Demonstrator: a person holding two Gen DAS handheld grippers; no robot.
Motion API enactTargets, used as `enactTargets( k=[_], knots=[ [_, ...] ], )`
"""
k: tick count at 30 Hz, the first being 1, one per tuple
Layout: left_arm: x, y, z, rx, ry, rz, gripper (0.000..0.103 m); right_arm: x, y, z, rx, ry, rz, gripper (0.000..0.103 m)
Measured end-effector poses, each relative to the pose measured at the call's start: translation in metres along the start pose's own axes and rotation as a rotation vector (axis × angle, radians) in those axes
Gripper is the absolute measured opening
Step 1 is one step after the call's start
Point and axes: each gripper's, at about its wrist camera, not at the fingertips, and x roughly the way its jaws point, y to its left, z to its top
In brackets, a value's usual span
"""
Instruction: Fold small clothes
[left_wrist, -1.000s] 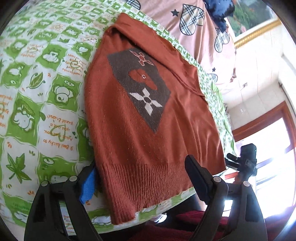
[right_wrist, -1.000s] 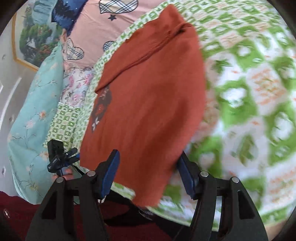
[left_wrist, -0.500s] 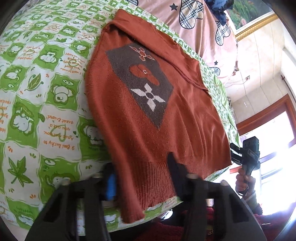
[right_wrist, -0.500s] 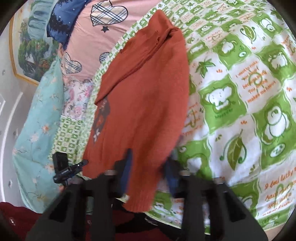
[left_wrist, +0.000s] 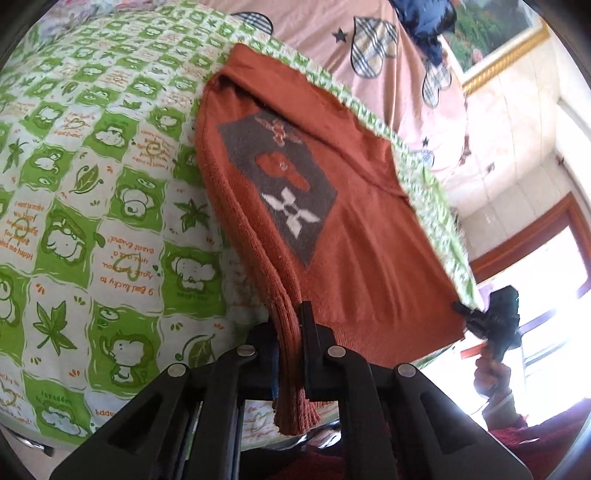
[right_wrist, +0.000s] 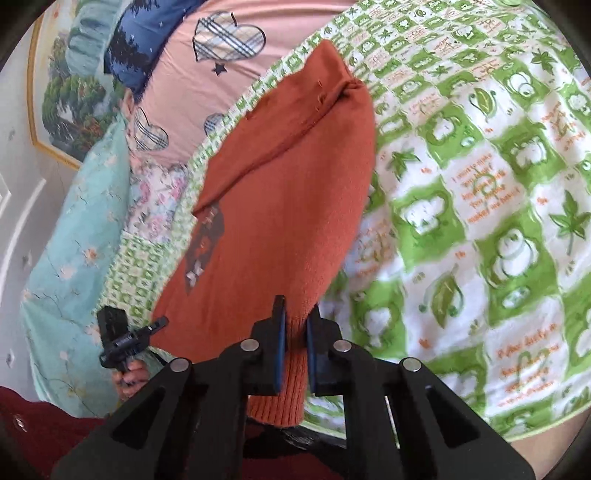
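- Rust-orange knitted sweater (left_wrist: 354, 236) lies spread on a bed, on a green-and-white printed bedsheet (left_wrist: 110, 229); its ribbed hem reaches the near edge of the bed and its collar end points toward the far side.
- Grey diamond patch (left_wrist: 291, 192) on the sweater's front, with a white four-petal motif and an orange shape knitted in.
- Left hand-held gripper (left_wrist: 291, 354): jaws narrow, clamped on one hem corner of the sweater; ribbed knit bunched between the pads, a tuft hanging below them over the bed's near edge.
- Right hand-held gripper (right_wrist: 295, 343): jaws narrow, blue pads pressed on the opposite hem corner; ribbed cuff of fabric hangs below the fingers.
- From the right wrist view, the left hand-held gripper shows at the other end of the hem, a person's hand (right_wrist: 129, 376) around its handle.
- From the left wrist view, the sweater edge rising from the pinch is lifted off the bedsheet, a shadow beneath it.
- Pink cover with plaid hearts (right_wrist: 207, 74) beyond the far edge of the bedsheet; pale blue floral quilt (right_wrist: 74, 258) beside it.
- Framed landscape picture (right_wrist: 62, 92) on the wall.
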Motion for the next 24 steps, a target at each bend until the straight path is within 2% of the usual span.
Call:
enactTargets(
  k=[6,9,12,14,18,21,24],
  knots=[
    [-0.015,-0.025,0.032,0.021,-0.119,-0.008,0.006,-0.009,0.030,0.042,-0.065,-0.108,0.039,0.010],
    [-0.019,-0.041,0.067,0.043,-0.206,-0.014,0.005,-0.011,0.042,0.083,-0.084,-0.190,0.047,0.010],
    [-0.018,-0.050,0.109,0.045,-0.276,-0.010,0.005,-0.004,0.055,0.125,-0.120,-0.245,0.003,0.010],
    [-0.013,-0.057,0.143,0.053,-0.319,0.013,0.005,0.006,0.060,0.152,-0.134,-0.256,-0.051,0.010],
    [0.003,-0.065,0.206,0.071,-0.383,0.087,0.005,0.040,0.055,0.213,-0.129,-0.253,-0.105,0.010],
    [0.028,-0.061,0.251,0.069,-0.394,0.137,0.005,0.072,0.045,0.256,-0.106,-0.234,-0.136,0.010],
    [0.059,-0.047,0.286,0.047,-0.372,0.182,0.005,0.101,0.034,0.282,-0.092,-0.211,-0.166,0.010]
  ],
)
